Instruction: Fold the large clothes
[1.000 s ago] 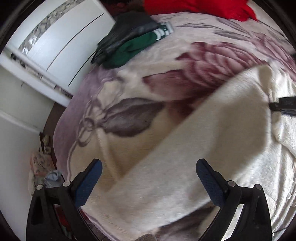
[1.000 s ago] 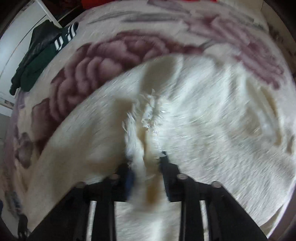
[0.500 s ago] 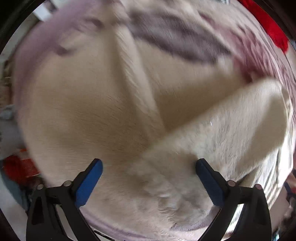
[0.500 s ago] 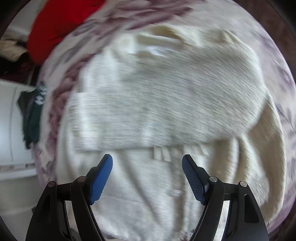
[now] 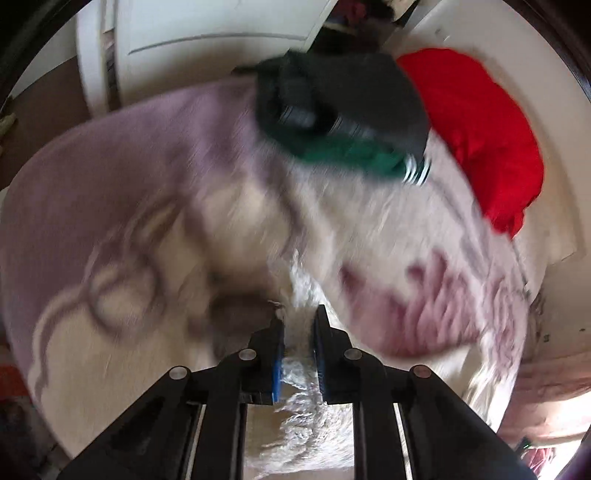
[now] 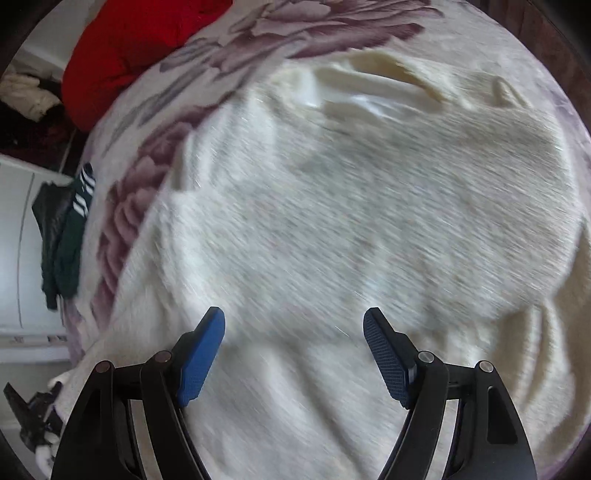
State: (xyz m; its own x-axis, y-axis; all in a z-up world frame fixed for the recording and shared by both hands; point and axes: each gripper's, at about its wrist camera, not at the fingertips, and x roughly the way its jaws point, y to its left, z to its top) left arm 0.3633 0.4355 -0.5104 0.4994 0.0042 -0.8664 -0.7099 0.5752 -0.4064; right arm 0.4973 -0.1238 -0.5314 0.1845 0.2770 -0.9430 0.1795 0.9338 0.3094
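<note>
Sweater [image 6: 351,229], cream and fuzzy, lies partly folded on the blanket [image 6: 295,33]; left gripper [image 5: 298,328] clenches its edge, right gripper [image 6: 293,339] hangs released above it, more folds likely left.

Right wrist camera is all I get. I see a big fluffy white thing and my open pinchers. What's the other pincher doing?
Observer: The left gripper is shut on a fold of the white garment.
Operator: Is it pointing at the same stuff as mine?
Observer: No. It faces the far end of the blanket, where a white door stands behind the bed.
Operator: I see a bit of green at my edge. What is it?
Observer: A green garment with white stripes, lying under a dark garment, right next to the red garment.
</note>
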